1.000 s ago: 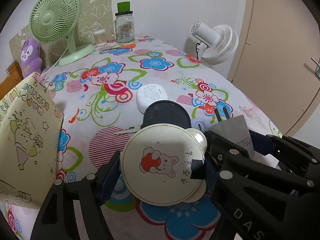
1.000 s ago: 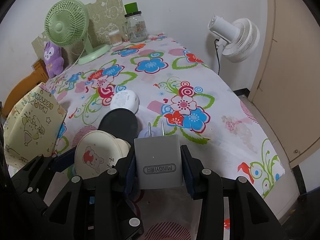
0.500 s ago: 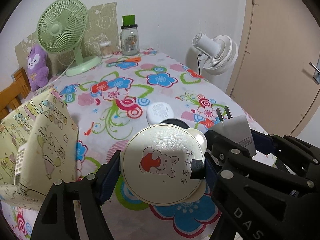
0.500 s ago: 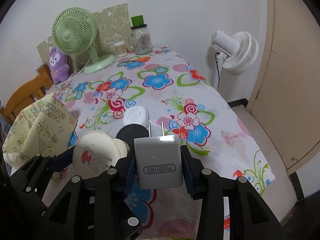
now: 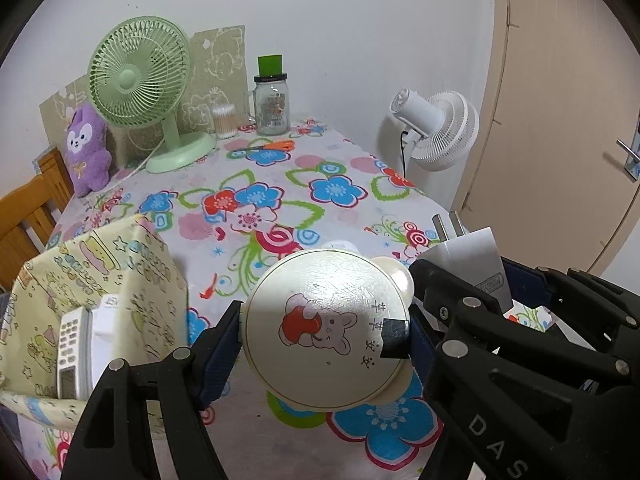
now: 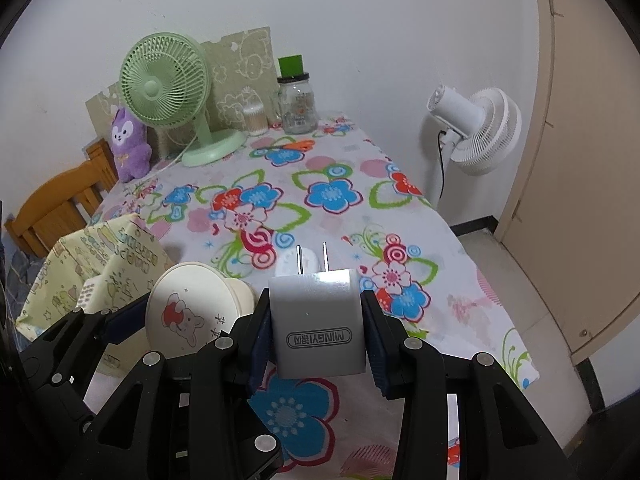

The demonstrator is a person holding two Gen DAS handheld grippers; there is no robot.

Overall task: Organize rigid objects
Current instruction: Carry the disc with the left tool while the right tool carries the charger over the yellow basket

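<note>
Left wrist view is filled by a round cream case, smooth and glossy, printed with a bear and a red apple, clamped by its rim between the blue-padded black jaws of the left gripper; it is held clear above the flowered tablecloth. At three o'clock from it, a grey charger with two flat metal prongs is gripped in the right gripper. At nine o'clock a soft yellow fabric bag with cartoon prints is seen standing open, with a white remote upright inside. A small white rounded thing is mostly hidden behind the case at twelve o'clock.

Right wrist view shows the boxy, matte charger squeezed narrowly between the right gripper's pads, prongs pointing away, raised off the cloth. Far back on the table, a green plastic fan with a slatted cage, a purple plush toy, a glass jar with a green cap and a tub of cotton swabs are lined up at eleven to twelve o'clock. A white floor fan is placed beside the table at two o'clock, before a beige door.
</note>
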